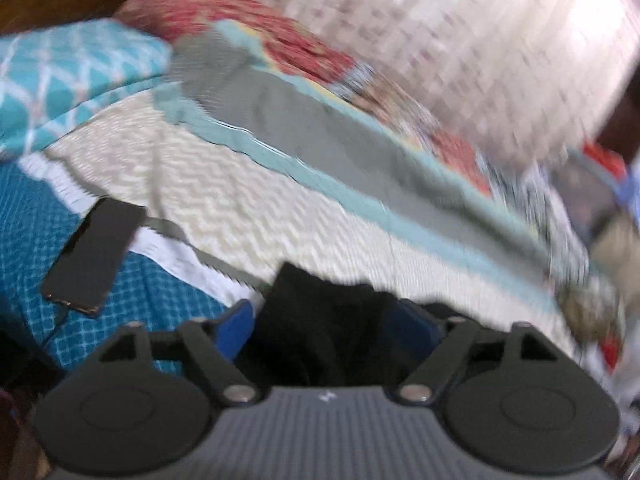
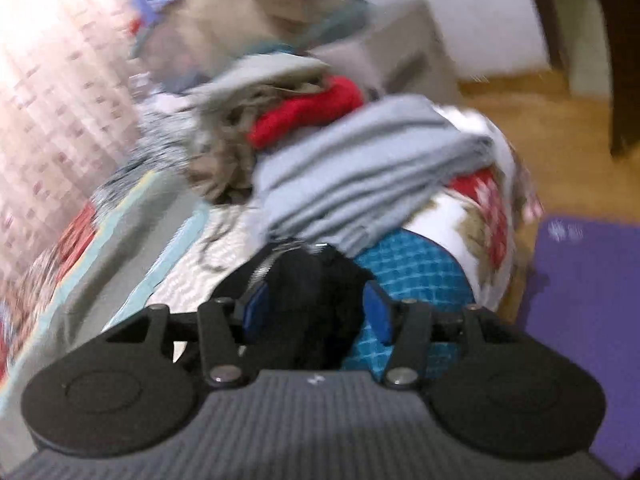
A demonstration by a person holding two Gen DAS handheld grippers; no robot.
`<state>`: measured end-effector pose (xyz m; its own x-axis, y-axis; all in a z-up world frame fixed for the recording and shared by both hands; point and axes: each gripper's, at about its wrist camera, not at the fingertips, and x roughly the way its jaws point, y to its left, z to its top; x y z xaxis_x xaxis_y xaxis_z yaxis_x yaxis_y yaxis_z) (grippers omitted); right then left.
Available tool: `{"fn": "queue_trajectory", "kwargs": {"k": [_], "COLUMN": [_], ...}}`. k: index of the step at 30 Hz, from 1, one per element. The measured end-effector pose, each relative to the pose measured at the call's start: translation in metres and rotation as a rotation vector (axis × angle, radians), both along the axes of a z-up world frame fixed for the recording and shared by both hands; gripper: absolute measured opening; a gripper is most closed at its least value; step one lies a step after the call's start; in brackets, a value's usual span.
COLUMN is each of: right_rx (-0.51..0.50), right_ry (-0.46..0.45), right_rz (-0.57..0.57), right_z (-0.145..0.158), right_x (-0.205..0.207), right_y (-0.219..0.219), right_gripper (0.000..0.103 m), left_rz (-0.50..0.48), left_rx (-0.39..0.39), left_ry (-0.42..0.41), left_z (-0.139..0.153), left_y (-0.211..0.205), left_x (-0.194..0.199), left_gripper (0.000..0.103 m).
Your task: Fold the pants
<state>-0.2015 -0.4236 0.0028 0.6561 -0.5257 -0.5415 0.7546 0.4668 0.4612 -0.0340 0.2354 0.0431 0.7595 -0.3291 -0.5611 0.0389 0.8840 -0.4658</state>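
1. The left gripper (image 1: pixel 320 320) is standing wide, its blue pads (image 1: pixel 236 326) clear of the black pants (image 1: pixel 320 312) bunched between them at six o'clock.
2. The right gripper (image 2: pixel 316 312) is standing partly spread; the same dark cloth (image 2: pixel 320 292) is lying between its pads (image 2: pixel 378 312), apparently loose.
3. The pants are resting on the bed (image 1: pixel 224 200), near its front edge.
4. A phone (image 1: pixel 94 256) is lying at nine o'clock; a laundry heap (image 2: pixel 360 160) is sitting at twelve.
5. I'm judging that a fold is laid; how many are remaining is unclear.
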Motion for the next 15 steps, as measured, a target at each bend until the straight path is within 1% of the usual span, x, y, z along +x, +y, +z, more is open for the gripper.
{"fn": "queue_trajectory", "kwargs": {"k": [2,3,5,7,8,9,10,11,12,13,14,15], "right_rx": [-0.048,-0.053,-0.028,-0.003,-0.005,-0.01,-0.008,0.004,0.018,0.024,0.023,0.019], "right_ry": [0.012,0.006,-0.01,-0.016,-0.013,-0.008,-0.007,-0.004,0.002,0.009,0.022,0.031], "right_rz": [0.102,0.157,0.301,0.467,0.545,0.625,0.673,0.731,0.781,0.815,0.855,0.881], "right_z": [0.003,0.001,-0.003,-0.006,-0.007,-0.007,-0.006,-0.007,-0.009,-0.009,-0.01,-0.009], "right_x": [0.016,0.02,0.043,0.068,0.08,0.093,0.1,0.11,0.119,0.124,0.129,0.132], "right_y": [0.026,0.038,0.062,0.092,0.109,0.129,0.14,0.155,0.168,0.177,0.188,0.195], "right_gripper": [0.056,0.056,0.056,0.056,0.056,0.056,0.056,0.055,0.055,0.055,0.055,0.055], "left_rz": [0.032,0.042,0.054,0.048,0.047,0.047,0.047,0.048,0.046,0.046,0.044,0.027], "left_rx": [-0.072,-0.104,-0.152,-0.155,-0.143,-0.131,-0.126,-0.126,-0.138,-0.161,-0.173,-0.168], "left_ry": [0.019,0.036,0.084,0.133,0.162,0.196,0.231,0.262,0.275,0.273,0.246,0.208], "left_z": [-0.002,-0.006,-0.017,-0.031,-0.039,-0.048,-0.055,-0.063,-0.069,-0.071,-0.068,-0.061], "left_y": [0.014,0.019,0.022,0.019,0.013,0.009,0.006,0.003,0.002,0.002,0.005,0.006], "left_x": [0.013,0.019,0.034,0.05,0.056,0.062,0.067,0.07,0.069,0.064,0.055,0.045], "left_gripper": [0.083,0.086,0.089,0.088,0.086,0.072,0.058,0.027,0.011,0.011,0.01,0.01]}}
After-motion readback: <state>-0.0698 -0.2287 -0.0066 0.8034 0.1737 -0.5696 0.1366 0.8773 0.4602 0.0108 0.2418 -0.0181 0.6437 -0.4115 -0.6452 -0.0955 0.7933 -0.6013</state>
